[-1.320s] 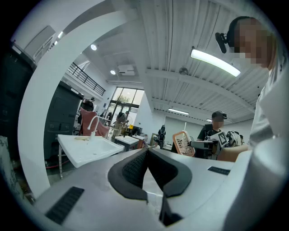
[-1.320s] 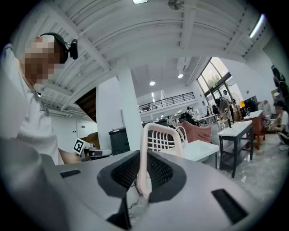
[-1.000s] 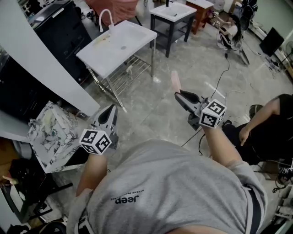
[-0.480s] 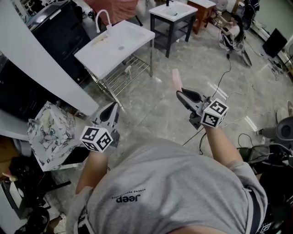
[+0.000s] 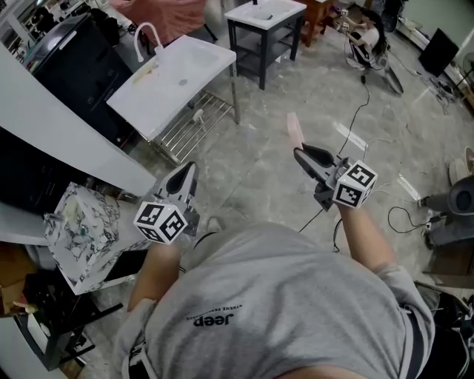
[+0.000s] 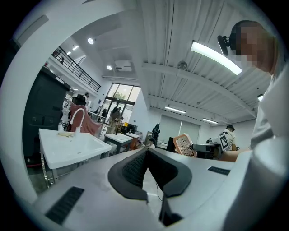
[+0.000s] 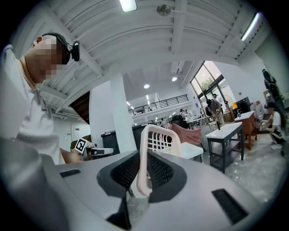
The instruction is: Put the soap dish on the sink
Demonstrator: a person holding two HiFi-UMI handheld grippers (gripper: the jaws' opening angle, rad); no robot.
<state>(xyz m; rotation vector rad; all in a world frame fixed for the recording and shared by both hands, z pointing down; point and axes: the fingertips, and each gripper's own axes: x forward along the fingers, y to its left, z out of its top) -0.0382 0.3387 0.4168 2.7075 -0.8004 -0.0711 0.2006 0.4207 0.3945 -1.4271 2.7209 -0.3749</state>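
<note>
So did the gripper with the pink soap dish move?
Yes. In the head view the right gripper, shut on the soap dish, now sits a bit farther right of the sink than before.

Both held out level, the right tongs (image 5: 299,151) clamp the soap dish (image 5: 294,127), while the left tongs (image 5: 187,172), well left of that dish, are closed on nothing.

Your left hand-held gripper (image 5: 190,169) and right hand-held gripper (image 5: 298,152) are side by side above the floor (image 5: 259,174). The soap dish (image 5: 294,127) stands between the right one's jaws. The sink (image 5: 174,74) lies ahead on your left. A smaller tabletop (image 5: 266,13) sits behind it, apparently apart.
</note>
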